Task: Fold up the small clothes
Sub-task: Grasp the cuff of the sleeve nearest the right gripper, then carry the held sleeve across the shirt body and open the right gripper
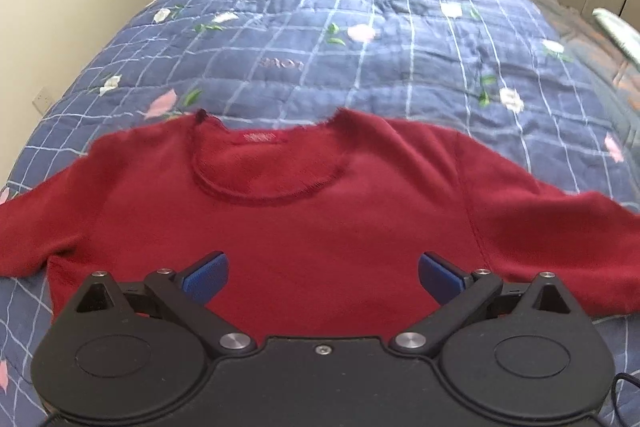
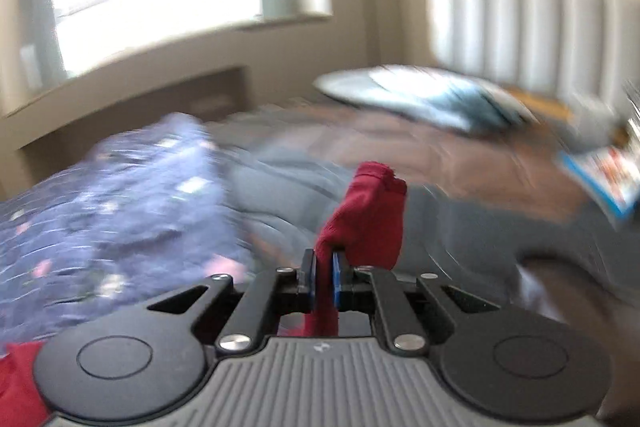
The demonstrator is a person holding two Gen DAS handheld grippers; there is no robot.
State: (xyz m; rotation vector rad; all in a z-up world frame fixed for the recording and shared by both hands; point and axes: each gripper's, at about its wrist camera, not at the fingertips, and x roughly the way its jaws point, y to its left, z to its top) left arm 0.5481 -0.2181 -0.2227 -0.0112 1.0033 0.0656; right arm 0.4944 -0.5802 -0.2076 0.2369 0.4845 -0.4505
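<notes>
Showing "LOVE" inverted, quilt (image 1: 280, 63)

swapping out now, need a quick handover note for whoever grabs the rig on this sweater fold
Left claw: open, empty, hovering over the lower front of the red sweater.
Right claw: shut on a bunched piece of the red sweater, raised off the bed; the view is blurred, so which part it holds is unclear.
Sweater lies face up on the blue quilt, neckline away from you, sleeves spread.
Done: one grasp. Left: all folds, as far as can be seen.
</notes>
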